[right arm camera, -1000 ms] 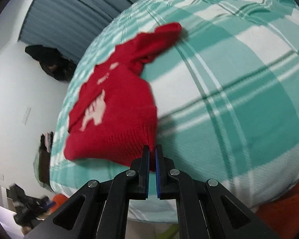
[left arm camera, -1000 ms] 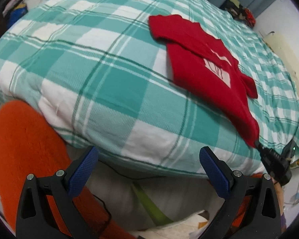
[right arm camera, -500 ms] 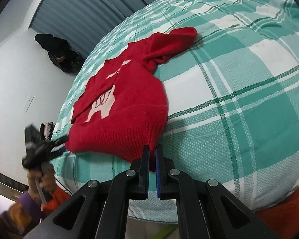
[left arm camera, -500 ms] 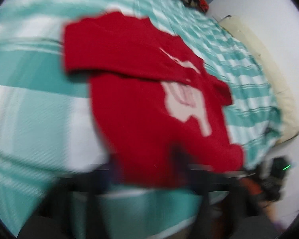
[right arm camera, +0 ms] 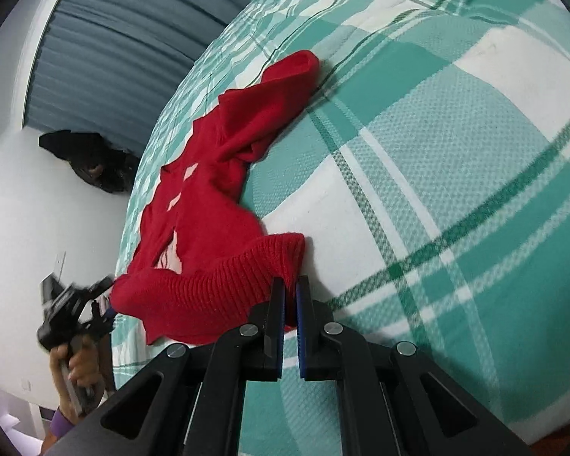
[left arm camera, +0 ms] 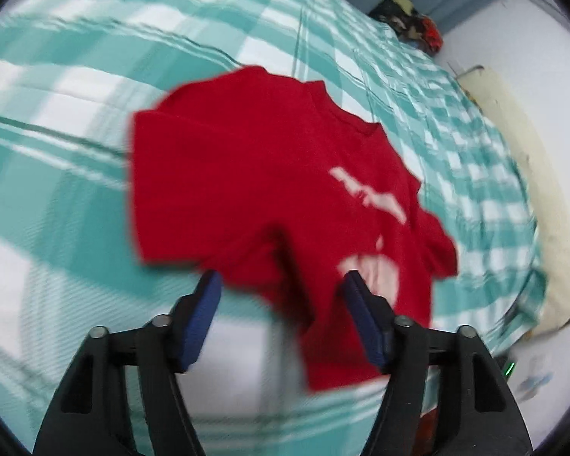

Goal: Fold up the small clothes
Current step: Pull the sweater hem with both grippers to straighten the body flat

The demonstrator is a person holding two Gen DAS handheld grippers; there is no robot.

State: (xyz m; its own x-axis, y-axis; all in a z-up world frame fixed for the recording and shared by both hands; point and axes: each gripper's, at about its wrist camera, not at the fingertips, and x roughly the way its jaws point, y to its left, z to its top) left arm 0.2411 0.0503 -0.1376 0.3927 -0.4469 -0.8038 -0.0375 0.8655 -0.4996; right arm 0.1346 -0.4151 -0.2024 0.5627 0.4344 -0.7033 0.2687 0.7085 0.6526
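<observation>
A small red sweater [left arm camera: 269,190] with a white print lies on the green and white checked bed cover [left arm camera: 76,174]. In the left wrist view my left gripper [left arm camera: 281,285] is open, its blue-padded fingers [left arm camera: 205,304] spread on either side of the sweater's near edge, just above it. In the right wrist view my right gripper [right arm camera: 289,285] is shut on the ribbed hem corner of the sweater [right arm camera: 216,205]. The left gripper [right arm camera: 76,311], in the person's hand, shows at the left of that view, by the other hem corner.
A cream pillow [left arm camera: 528,174] lies along the bed's right edge by the white wall. Dark clothes [right arm camera: 91,155] hang on the wall near grey-blue curtains [right arm camera: 125,49]. Dark and red items [left arm camera: 410,26] sit at the bed's far end.
My left gripper has moved from below the bed's edge up over the bed to the sweater's near edge, staying open. My right gripper keeps its hold on the hem, which has bunched up.
</observation>
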